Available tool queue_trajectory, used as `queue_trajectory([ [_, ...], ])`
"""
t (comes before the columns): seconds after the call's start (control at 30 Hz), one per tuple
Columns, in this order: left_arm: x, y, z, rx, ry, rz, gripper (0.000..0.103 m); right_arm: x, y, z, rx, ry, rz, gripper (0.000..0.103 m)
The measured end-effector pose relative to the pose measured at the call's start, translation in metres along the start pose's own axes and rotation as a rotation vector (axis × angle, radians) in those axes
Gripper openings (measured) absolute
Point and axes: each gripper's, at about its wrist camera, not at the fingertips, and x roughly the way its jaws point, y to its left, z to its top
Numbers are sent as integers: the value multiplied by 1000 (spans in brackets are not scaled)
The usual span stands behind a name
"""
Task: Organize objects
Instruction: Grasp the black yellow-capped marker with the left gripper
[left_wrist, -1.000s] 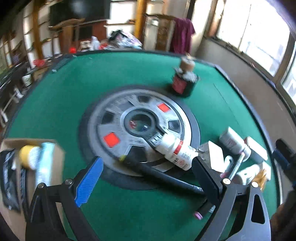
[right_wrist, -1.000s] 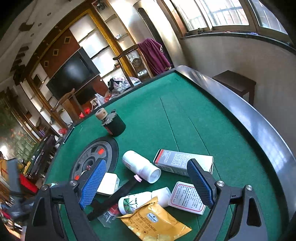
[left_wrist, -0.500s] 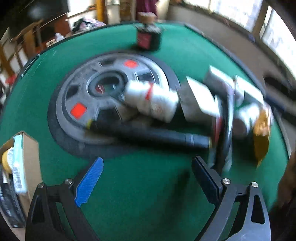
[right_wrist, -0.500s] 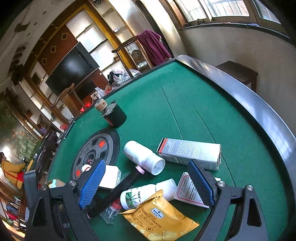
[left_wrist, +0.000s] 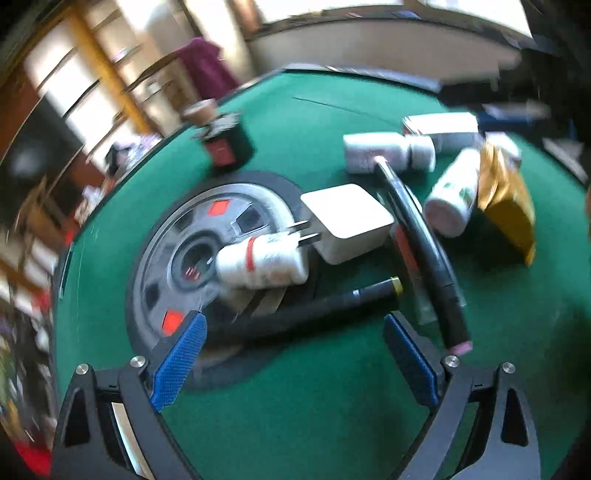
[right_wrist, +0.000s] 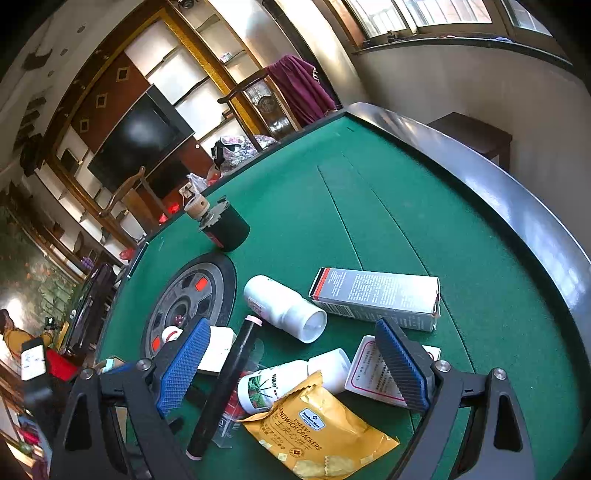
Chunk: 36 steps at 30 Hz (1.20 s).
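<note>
The round green felt-topped table (right_wrist: 369, 206) carries everything, with a grey and black disc with red squares (left_wrist: 192, 236) sunk at its middle and a loose heap of things to one side of it. Of that heap, the long black rod with a brass-coloured tip (left_wrist: 314, 310) matters most for the left tool (left_wrist: 291, 354): it lies crosswise just ahead of the blue-padded fingers, its long axis running roughly from one finger toward the other, brass tip toward the right finger and raised a little. That tool stands wide open and holds nothing, and it is the nearer of the two to this rod. I judge a grasp would need the wrist rolled so the fingers close across the rod, not along it. Beside it lie a white square charger with metal prongs (left_wrist: 347, 221) and a small white bottle with a red band (left_wrist: 262, 262), touching. The right tool (right_wrist: 291, 365), also spread and empty, hangs over a yellow packet of sandwich crackers (right_wrist: 317, 432), a white green-labelled bottle (right_wrist: 280, 380) and a second black tube with a pink end (right_wrist: 225, 384), which runs lengthwise between its fingers.
</note>
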Motion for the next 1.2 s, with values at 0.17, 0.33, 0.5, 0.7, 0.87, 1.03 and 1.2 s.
queue_trajectory([
  [0.17,19,16,10,-88,95,-151,95,1,2,1,-11,3,-8,94],
  [0.33,4,1,-3,-38,128,-281,63,3,8,0,-30,13,-6,94],
  [0.5,-15,-9,-11,28,123,-283,47,4,11,-2,-50,15,-15,94],
  [0.7,-10,40,-3,-236,85,-200,78,4,11,-1,-41,8,-18,94],
  [0.87,19,73,-9,-699,133,-142,87,6,16,-3,-64,10,-33,95],
  [1.03,25,50,-2,-670,128,63,97,7,19,-4,-73,9,-36,95],
  [1.2,15,50,-14,-590,128,43,87,6,16,-4,-57,7,-28,95],
])
